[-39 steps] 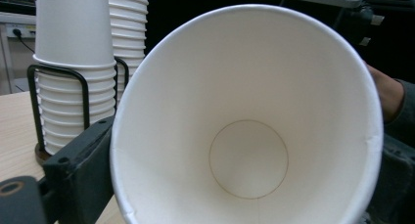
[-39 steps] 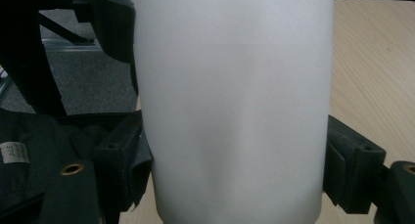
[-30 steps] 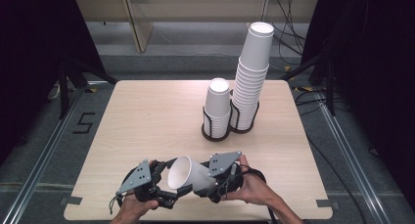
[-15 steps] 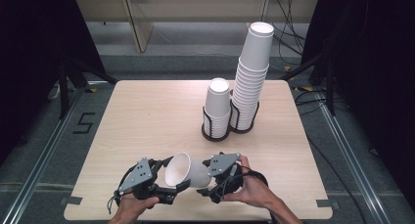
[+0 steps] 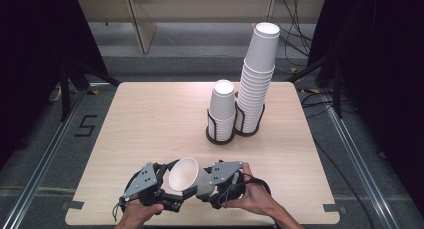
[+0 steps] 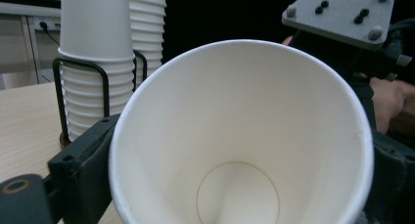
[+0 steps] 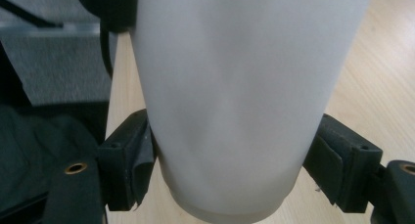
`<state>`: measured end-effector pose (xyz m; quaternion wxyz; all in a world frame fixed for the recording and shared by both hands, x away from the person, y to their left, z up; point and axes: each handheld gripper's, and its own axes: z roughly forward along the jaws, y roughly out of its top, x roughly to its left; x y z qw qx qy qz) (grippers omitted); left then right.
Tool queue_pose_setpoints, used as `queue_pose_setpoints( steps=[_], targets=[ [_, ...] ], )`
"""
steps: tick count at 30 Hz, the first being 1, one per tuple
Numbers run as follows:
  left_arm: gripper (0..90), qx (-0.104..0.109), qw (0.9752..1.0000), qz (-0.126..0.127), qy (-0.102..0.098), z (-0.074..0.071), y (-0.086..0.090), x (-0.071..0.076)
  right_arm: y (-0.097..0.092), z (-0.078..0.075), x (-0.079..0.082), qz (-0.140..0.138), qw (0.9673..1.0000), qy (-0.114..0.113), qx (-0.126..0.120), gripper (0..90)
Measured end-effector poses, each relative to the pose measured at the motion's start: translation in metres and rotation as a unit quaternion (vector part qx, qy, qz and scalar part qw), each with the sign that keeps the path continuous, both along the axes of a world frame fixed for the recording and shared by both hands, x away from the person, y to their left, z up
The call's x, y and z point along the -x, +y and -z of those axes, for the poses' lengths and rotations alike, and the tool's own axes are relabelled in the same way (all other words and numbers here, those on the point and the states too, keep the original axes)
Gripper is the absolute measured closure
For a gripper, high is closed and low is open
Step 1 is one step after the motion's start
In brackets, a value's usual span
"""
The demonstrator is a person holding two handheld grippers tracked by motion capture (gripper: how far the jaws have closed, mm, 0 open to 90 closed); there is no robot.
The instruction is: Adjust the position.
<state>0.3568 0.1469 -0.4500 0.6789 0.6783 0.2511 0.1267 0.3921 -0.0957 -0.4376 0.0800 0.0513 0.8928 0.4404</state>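
Your two tools meet at the 6 o'clock edge of the surface [image 5: 150, 119], with a single white paper cup [image 5: 187, 176] lying on its side between them, lifted off the wood, mouth turned toward 9 o'clock.

Right tool [image 5: 212, 186]: its black jaws pinch the cup near the base, one pad pressed against each side of the cup wall, as the right gripper view [image 7: 225, 185] shows. Your right hand [image 5: 255, 199] wraps the body from 5 o'clock.

Left tool [image 5: 167, 196]: its jaws have just been opening and now stand spread on either side of the cup's rim. In the left gripper view [image 6: 235, 185] the open mouth of the cup [image 6: 240, 136] sits between them, with the round bottom visible deep inside; whether the pads touch the rim you cannot tell. Your left hand [image 5: 137, 214] grips the body at 7 o'clock.

Toward 1 o'clock on the surface stand two black wire holders [image 5: 220, 134], touching each other. The nearer one carries a short stack of paper cups [image 5: 222, 106]; the farther one carries a tall stack of paper cups [image 5: 257, 74] that leans slightly toward 1 o'clock.
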Motion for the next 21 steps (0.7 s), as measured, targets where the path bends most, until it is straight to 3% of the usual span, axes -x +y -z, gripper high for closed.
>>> queue_pose_setpoints(
  steps=[5,16,21],
  targets=[
    [5.3,0.013,0.9999,0.004,0.003,0.0012,-0.0017,0.0004,0.0007,-0.0010,0.0002,-0.003,0.9991,0.012,-0.040,25.9],
    [14.4,0.008,0.9999,0.012,0.009,0.0024,-0.0010,0.0001,0.0030,0.0042,-0.0003,0.002,0.9985,0.031,-0.046,23.7],
    [15.6,-0.010,0.9998,-0.010,0.011,0.0029,0.0021,-0.0019,-0.0004,0.0052,-0.0026,0.022,0.9986,0.038,-0.031,17.5]
  ],
)
